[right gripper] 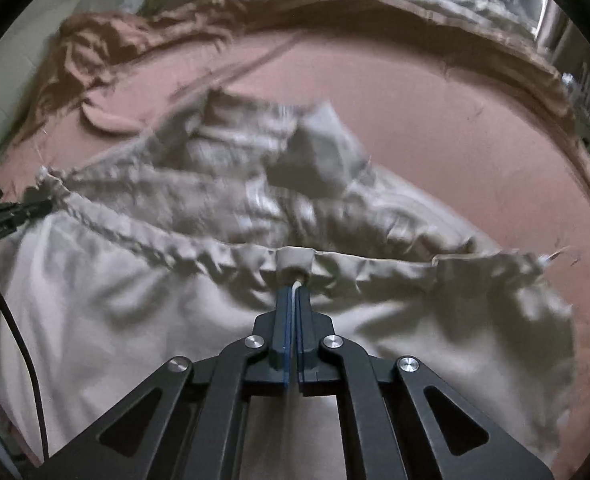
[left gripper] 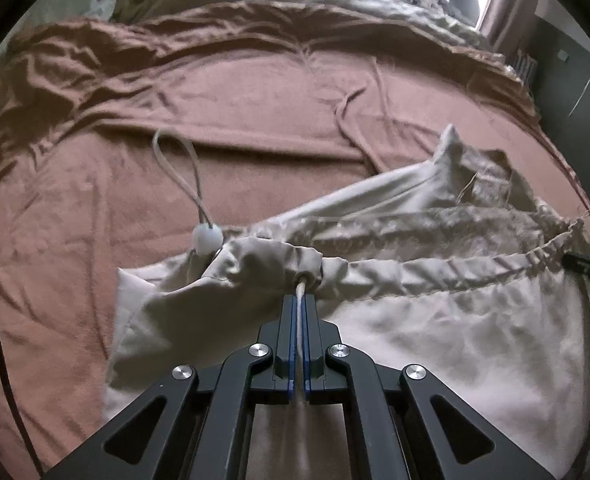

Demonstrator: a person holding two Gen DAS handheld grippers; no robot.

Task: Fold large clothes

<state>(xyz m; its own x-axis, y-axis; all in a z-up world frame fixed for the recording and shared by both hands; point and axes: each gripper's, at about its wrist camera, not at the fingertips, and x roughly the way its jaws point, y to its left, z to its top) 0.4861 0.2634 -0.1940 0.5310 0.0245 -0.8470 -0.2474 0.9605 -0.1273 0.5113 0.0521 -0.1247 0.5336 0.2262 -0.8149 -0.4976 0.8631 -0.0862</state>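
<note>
- Left gripper (left gripper: 299, 300) was clamped tight on the gathered drawstring hem of the beige garment (left gripper: 435, 320), a thin bit of fabric pinched between its blue pads.
- Right gripper (right gripper: 293, 292) was clenched on the same hem further along.
- White cord stopper (left gripper: 207, 239) and cord loop (left gripper: 177, 160) sat just left.
- The garment lay crumpled on a brown blanket (left gripper: 235, 112).

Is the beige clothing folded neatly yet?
No. The beige garment is rumpled and bunched on the brown blanket, its gathered hem uneven.
</note>
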